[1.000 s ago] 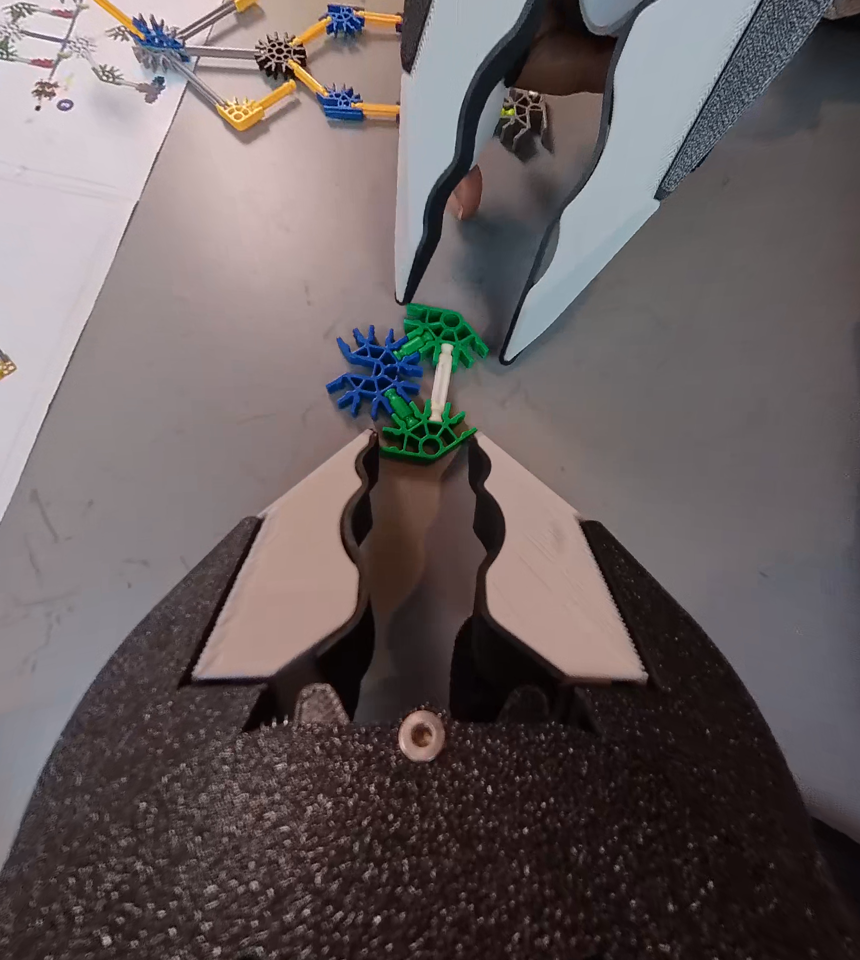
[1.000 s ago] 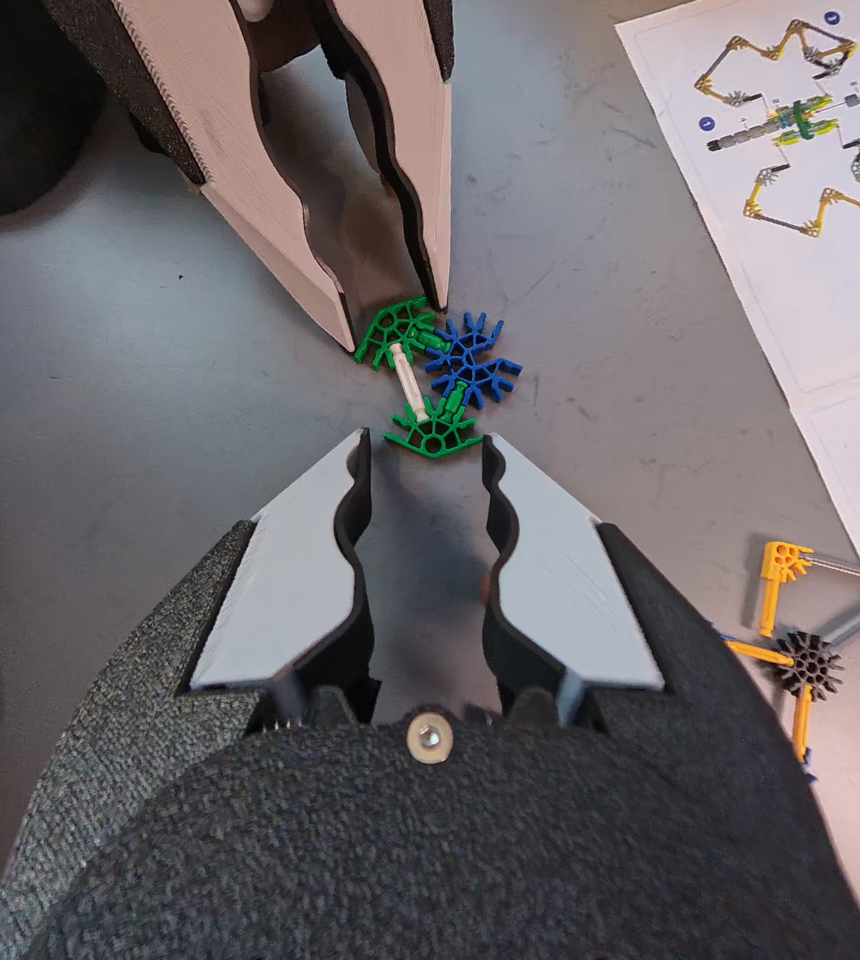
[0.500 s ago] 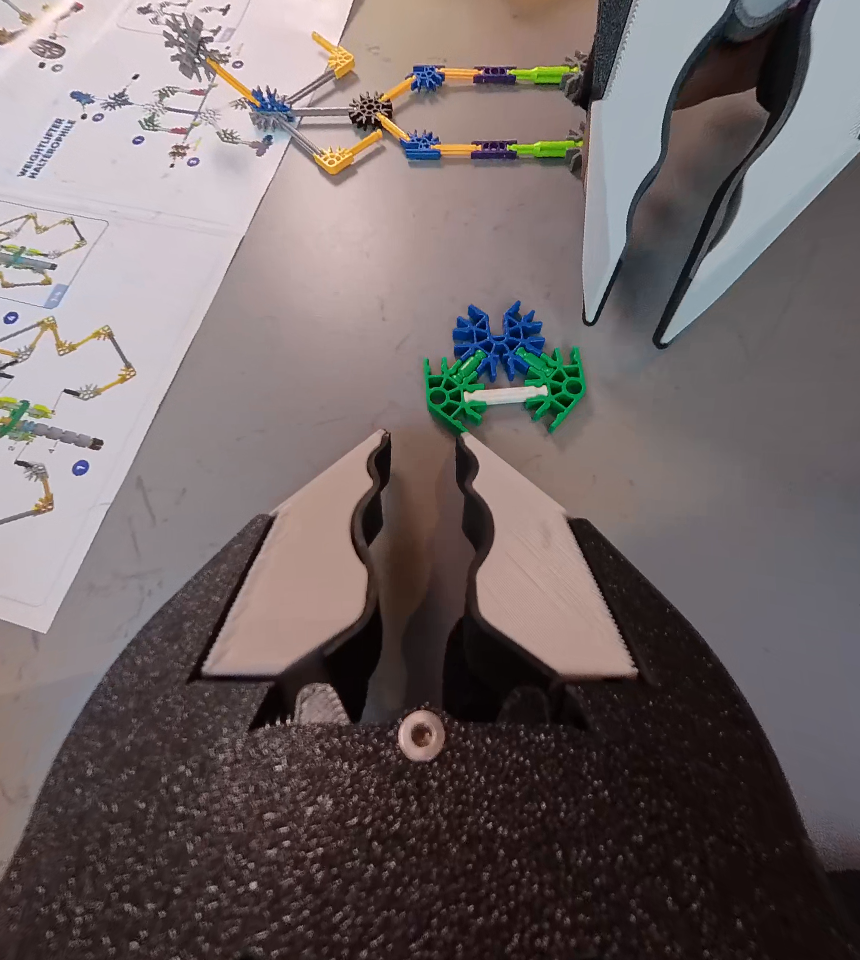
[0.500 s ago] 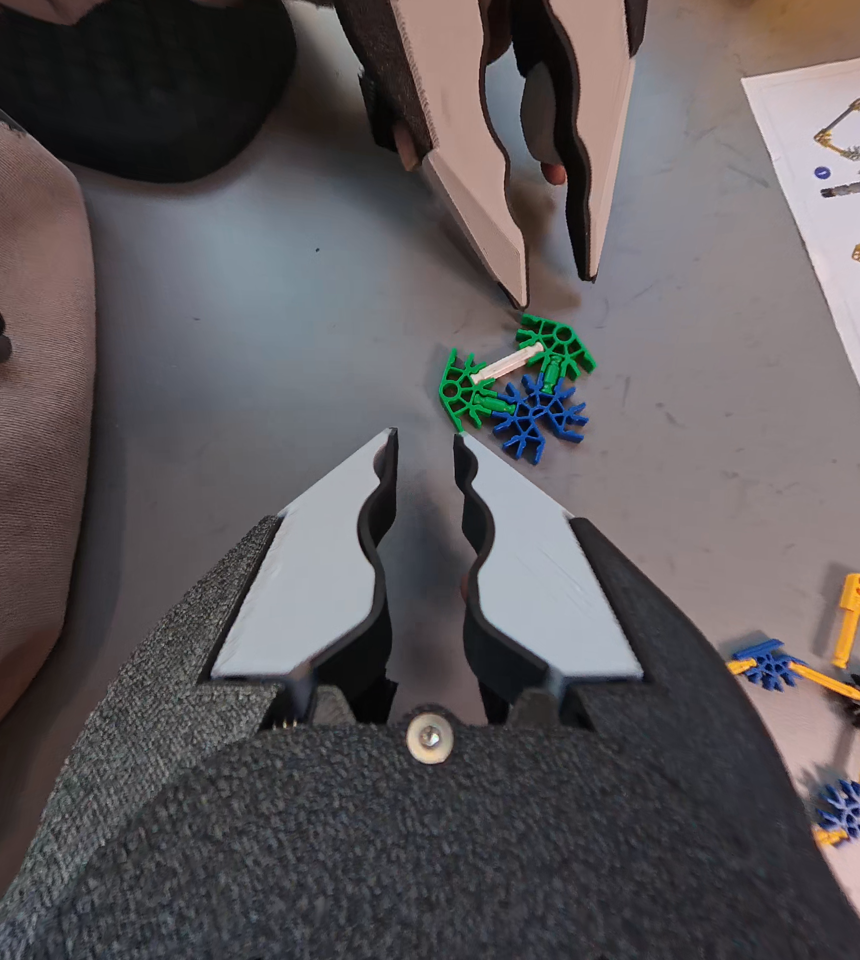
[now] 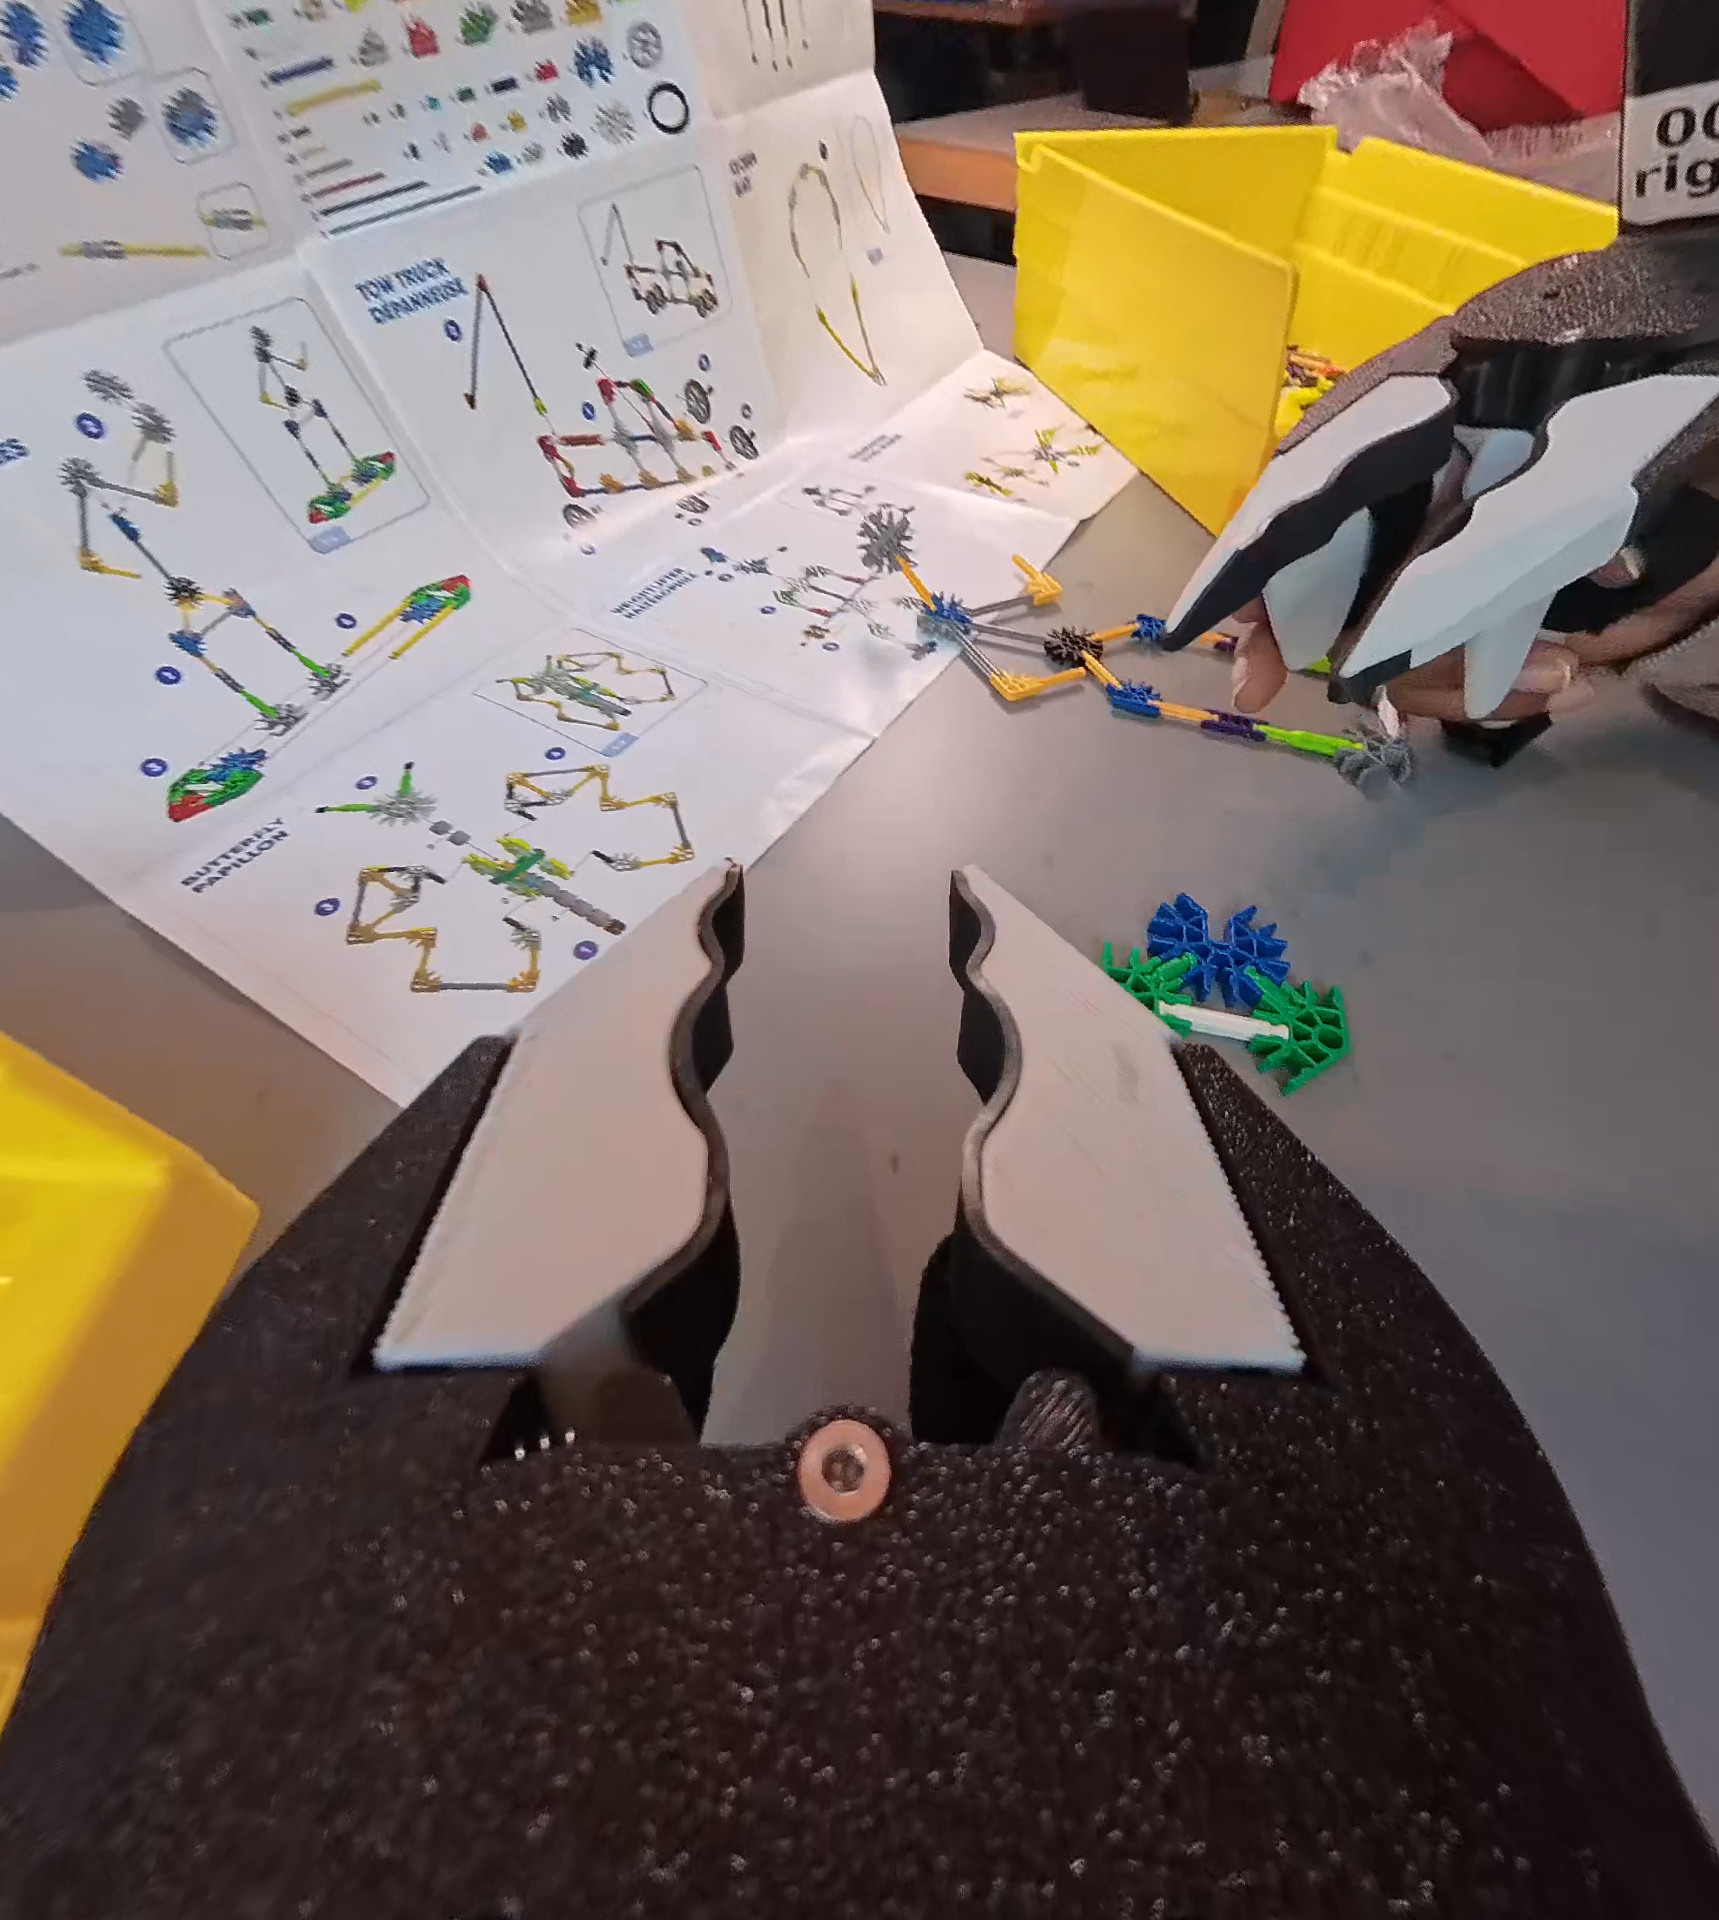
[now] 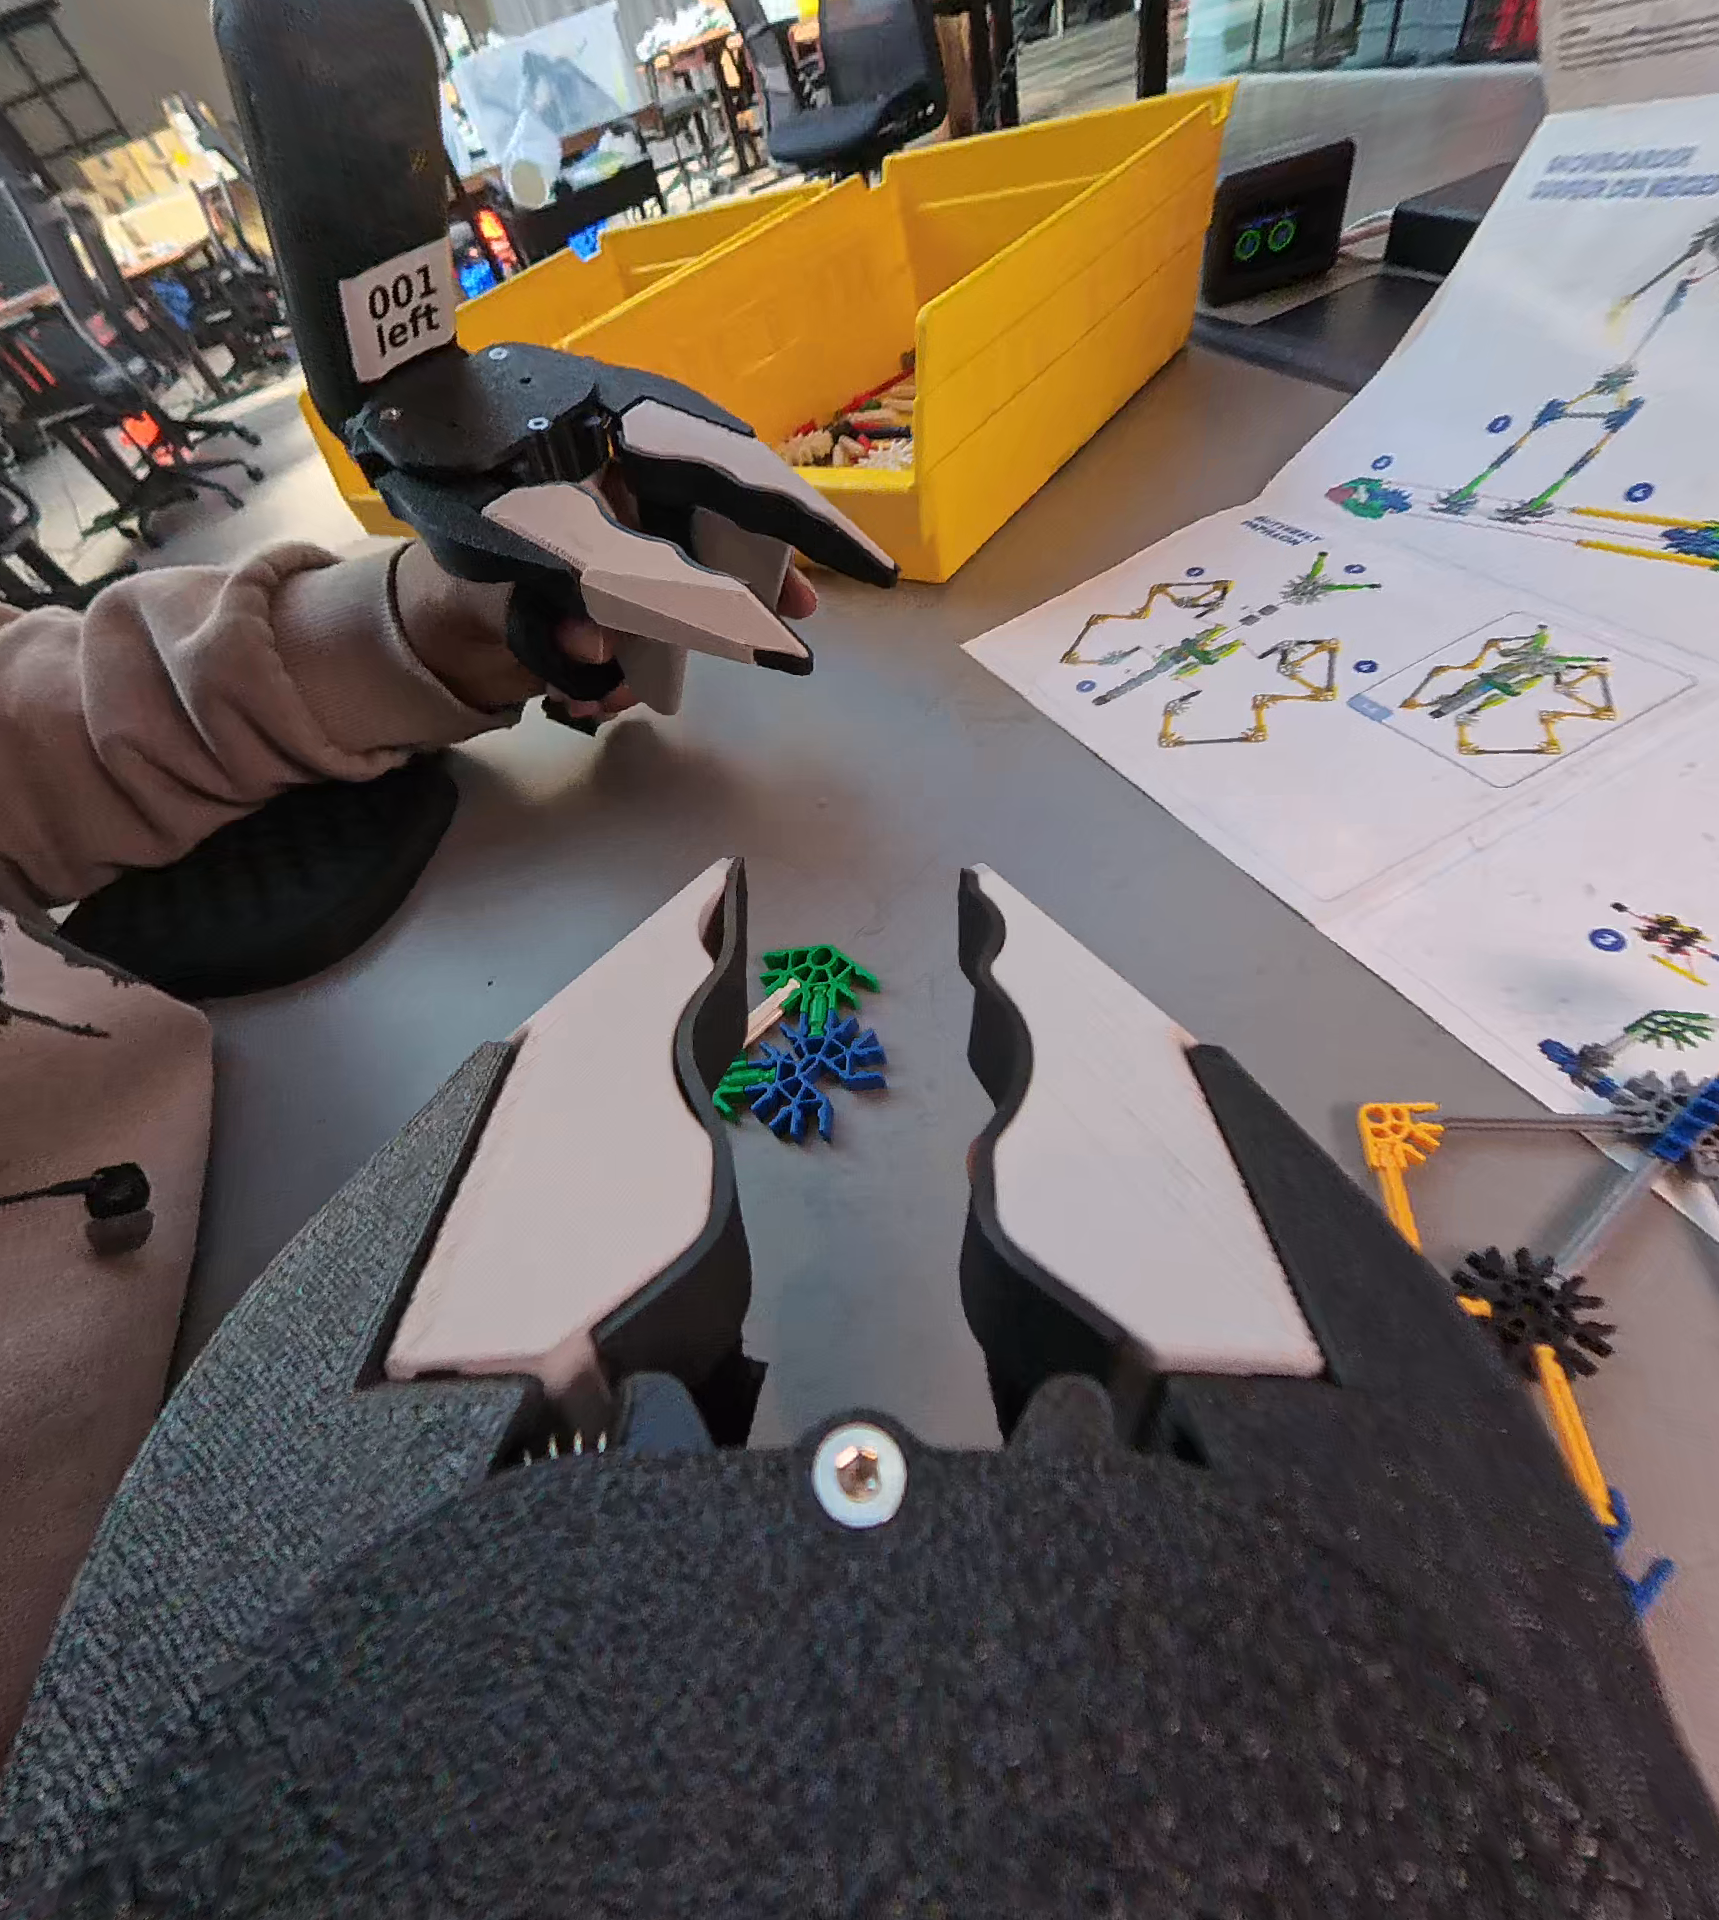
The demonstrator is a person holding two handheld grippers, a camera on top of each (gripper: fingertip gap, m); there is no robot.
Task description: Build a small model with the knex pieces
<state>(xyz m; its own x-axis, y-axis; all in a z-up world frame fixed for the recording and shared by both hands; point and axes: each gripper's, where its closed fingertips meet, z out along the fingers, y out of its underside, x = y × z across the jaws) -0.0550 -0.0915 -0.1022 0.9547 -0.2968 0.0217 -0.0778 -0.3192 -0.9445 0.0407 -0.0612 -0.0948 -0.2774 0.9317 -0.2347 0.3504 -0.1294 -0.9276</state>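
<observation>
A small assembly (image 5: pixel 1229 987) of two green connectors, a blue connector and a white rod lies flat on the grey table. My left gripper (image 5: pixel 844 883) is open and empty, and the assembly lies just right of its right finger. In the right wrist view the assembly (image 6: pixel 813 1039) lies on the table between the fingers of my open, empty right gripper (image 6: pixel 850 873), close to the left finger. The left gripper (image 6: pixel 839 615) is held above the table at the far left. The right gripper (image 5: pixel 1260 655) hovers over a longer rod-and-connector assembly (image 5: pixel 1094 649).
A folded instruction sheet (image 5: pixel 419 468) covers the table's far side and also shows in the right wrist view (image 6: pixel 1457 675). Yellow bins stand at the back (image 5: pixel 1198 312) (image 6: pixel 1042 343) and at the near left (image 5: pixel 3 1247). A black pad (image 6: pixel 263 894) lies under the person's sleeve (image 6: pixel 159 707). The gap from one gripper's tips to the other's is roughly 11 centimetres.
Both grippers have drawn back and lifted away from the small assembly, which stays on the table. Both sets of jaws stand wider than half a second ago. The views now look more level across the table.
</observation>
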